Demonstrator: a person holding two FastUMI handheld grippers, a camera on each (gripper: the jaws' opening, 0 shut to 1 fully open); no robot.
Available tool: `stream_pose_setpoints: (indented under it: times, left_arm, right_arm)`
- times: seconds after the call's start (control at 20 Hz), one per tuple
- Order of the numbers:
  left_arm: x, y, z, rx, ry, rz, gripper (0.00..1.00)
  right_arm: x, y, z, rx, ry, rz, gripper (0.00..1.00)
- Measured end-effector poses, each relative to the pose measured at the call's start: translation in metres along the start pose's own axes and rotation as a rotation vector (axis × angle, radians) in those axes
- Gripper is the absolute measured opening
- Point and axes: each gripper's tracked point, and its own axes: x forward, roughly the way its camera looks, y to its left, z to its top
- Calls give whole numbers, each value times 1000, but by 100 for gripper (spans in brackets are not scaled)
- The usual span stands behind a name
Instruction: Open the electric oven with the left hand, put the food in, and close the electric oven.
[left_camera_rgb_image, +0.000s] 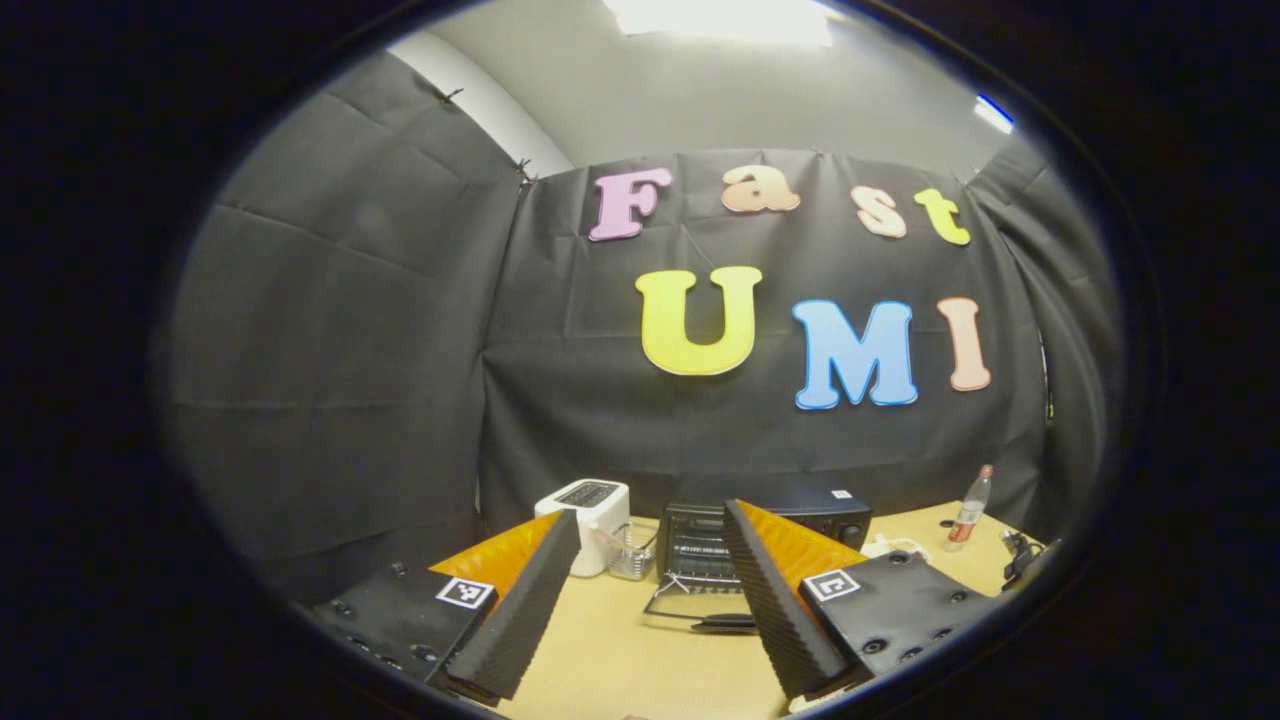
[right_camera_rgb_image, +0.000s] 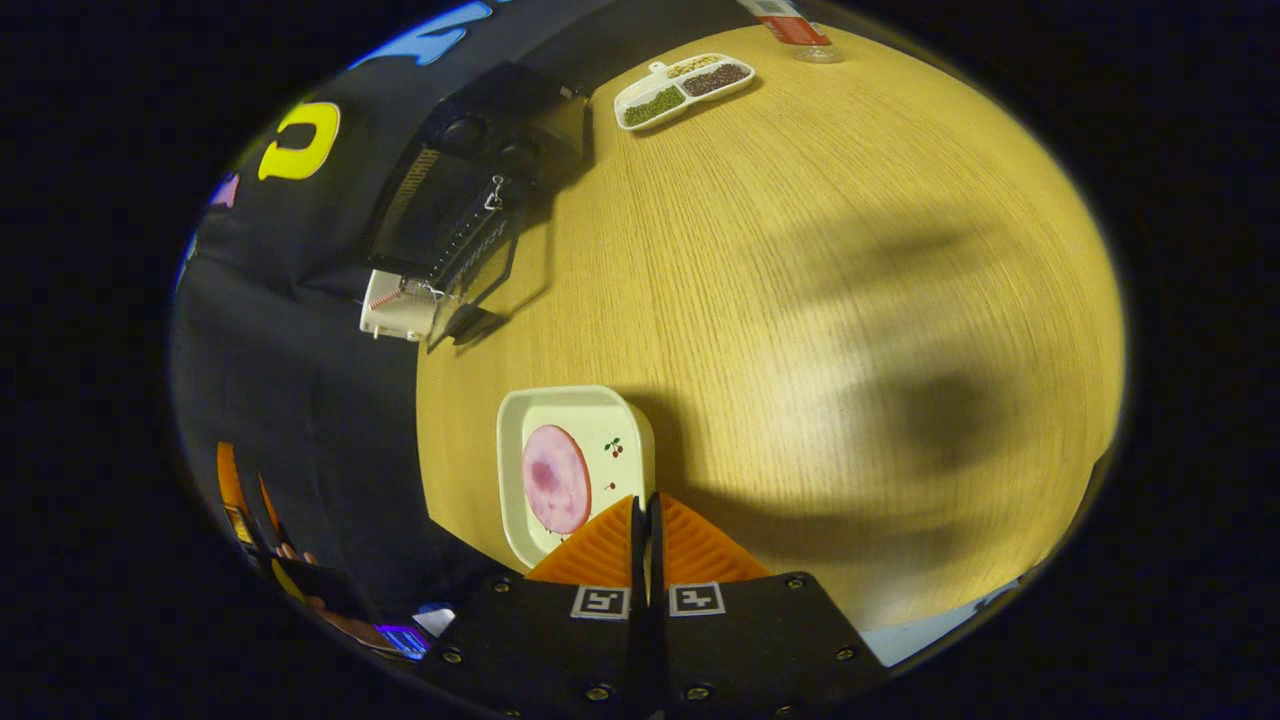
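The left gripper (left_camera_rgb_image: 650, 590) hangs spread wide and empty, aimed at the electric oven (left_camera_rgb_image: 765, 540) at the back of the table (left_camera_rgb_image: 640, 660), whose door (left_camera_rgb_image: 690, 610) lies folded down — already open, I judge. The right gripper (right_camera_rgb_image: 645, 515) has its fingers pressed together on the near rim of the white plate (right_camera_rgb_image: 580, 410), which carries the food (right_camera_rgb_image: 556, 479), a pink slice. The plate sits on the table's near edge, well apart from the oven. The pinch looks thin — a tilt in carrying could slide the slice off, or the plate could catch the lowered door or the toaster (left_camera_rgb_image: 590, 520) just beside it.
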Motion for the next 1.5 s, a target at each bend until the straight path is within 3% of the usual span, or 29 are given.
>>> stream_pose_setpoints:
  times: [0.15, 0.2, 0.65, 0.75, 0.8, 1.2, 1.5]
  left_arm:
    - [6, 9, -1, -7, 0, 4, 91]
    - [8, 12, -1, -9, 0, 5, 97]
    - [29, 42, -5, -14, -2, 3, 97]
    - [33, 48, -6, -16, 1, 3, 100]
    - [35, 51, -7, -15, 1, 3, 97]
    - [58, 67, -19, -11, 21, 4, 97]
    - [86, 72, -31, -8, 41, -6, 97]
  right_arm:
    - [2, 26, 8, 40, -38, 39, 0]
    - [3, 35, 11, 48, -54, 43, 0]
    - [29, 111, 47, 233, -213, 94, 0]
    - [35, 123, 56, 284, -241, 108, 0]
    - [38, 129, 60, 310, -255, 114, 0]
    - [72, 170, 98, 488, -332, 184, 0]
    - [107, 189, 135, 604, -376, 196, 0]
